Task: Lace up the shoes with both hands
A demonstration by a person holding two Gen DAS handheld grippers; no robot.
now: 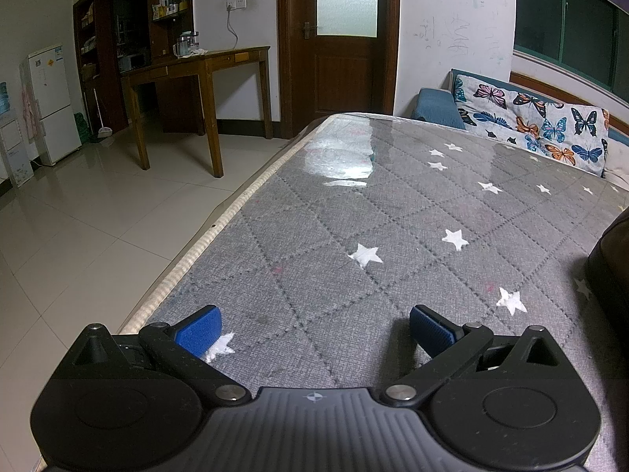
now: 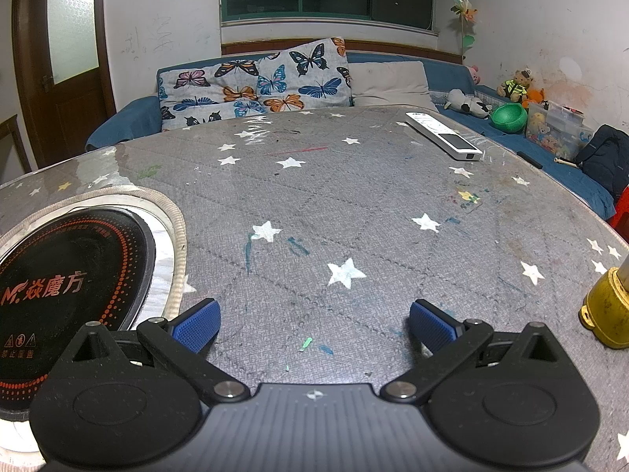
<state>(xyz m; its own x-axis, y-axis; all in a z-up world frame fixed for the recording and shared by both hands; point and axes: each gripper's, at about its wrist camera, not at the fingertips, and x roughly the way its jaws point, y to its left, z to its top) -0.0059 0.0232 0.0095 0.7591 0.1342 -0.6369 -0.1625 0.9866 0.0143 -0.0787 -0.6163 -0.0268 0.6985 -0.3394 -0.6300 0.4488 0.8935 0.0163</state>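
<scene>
Both your grippers, left (image 1: 314, 324) and right (image 2: 314, 320), hang spread wide and empty over the table (image 2: 354, 204), no shoe clearly in view, maybe the dark shape (image 1: 611, 271) right of left gripper; laces likely limp, pinch near tips

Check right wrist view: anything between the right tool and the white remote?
Nothing. Between right tool and remote, only bare star-print table cover with pen marks, per right wrist view.

desk (image 2: 354, 204): grey cover with white stars | round black cooktop (image 2: 67, 287) at 9 o'clock | white remote (image 2: 444, 135) at 1 o'clock | yellow thing (image 2: 605, 310) at 3 o'clock
</scene>
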